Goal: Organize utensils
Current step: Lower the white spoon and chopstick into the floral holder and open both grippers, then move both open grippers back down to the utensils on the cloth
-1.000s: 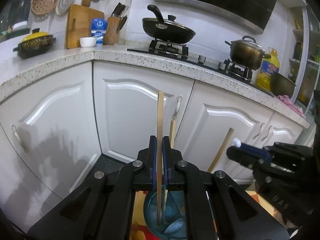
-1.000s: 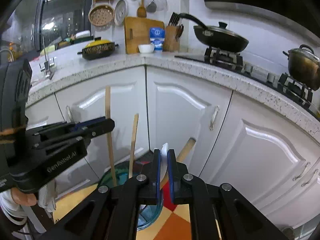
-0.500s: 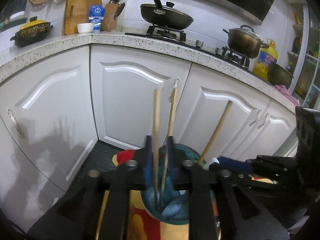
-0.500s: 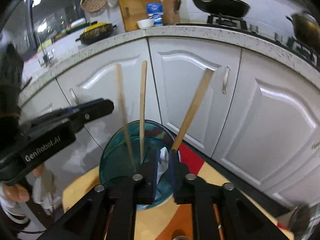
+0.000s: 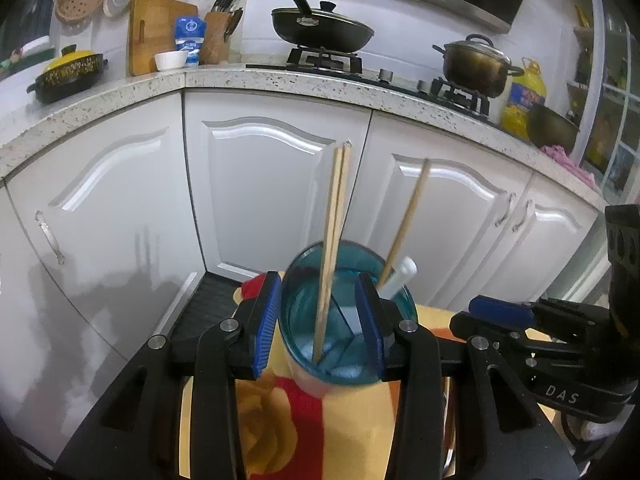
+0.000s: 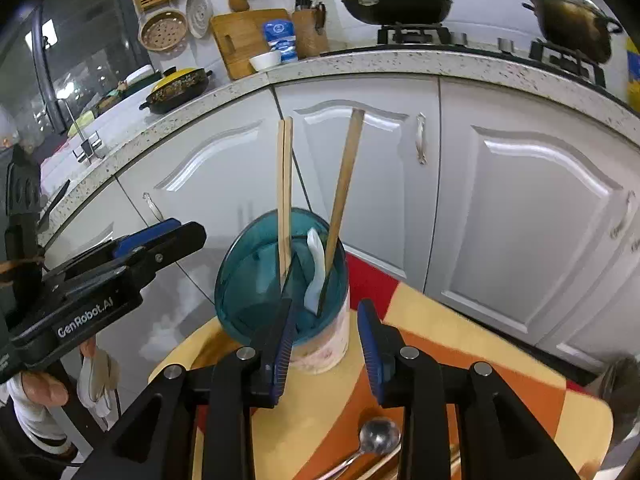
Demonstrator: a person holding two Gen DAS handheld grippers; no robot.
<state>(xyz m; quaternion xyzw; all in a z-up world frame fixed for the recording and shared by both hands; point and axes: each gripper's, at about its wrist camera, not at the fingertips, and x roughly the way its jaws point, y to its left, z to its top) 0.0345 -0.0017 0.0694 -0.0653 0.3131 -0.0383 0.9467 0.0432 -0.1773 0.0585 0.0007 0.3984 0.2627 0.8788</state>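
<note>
**Both grippers open at the blue utensil holder**

Your left gripper (image 5: 320, 320) stood wide open, its ribbed blue pads either side of the utensil holder (image 5: 304, 316) without pressing on it; its jaws had just been opening, and the pair of chopsticks (image 5: 334, 240) between them stood free in the holder. Your right gripper (image 6: 326, 340) was partly open, jaws also just opening, with nothing gripped; the holder (image 6: 248, 292) sat just ahead of its fingertips.

The holder was a round tub of translucent teal plastic, split inside by thin dividers, with a pale patterned base. The chopsticks were slim, square-ended light wood, leaning together in one compartment. A flat wooden handle (image 6: 344, 188) tilted out of the neighbouring section, with a white plastic handle (image 6: 314, 268) touching it.

Below your right gripper, a shiny metal spoon (image 6: 378, 436) lay on the glossy yellow, orange and red cloth (image 6: 460, 344) under the holder. Beyond both grippers stood white panelled cabinet doors (image 5: 264, 184) under a speckled stone counter (image 5: 280, 80).
</note>
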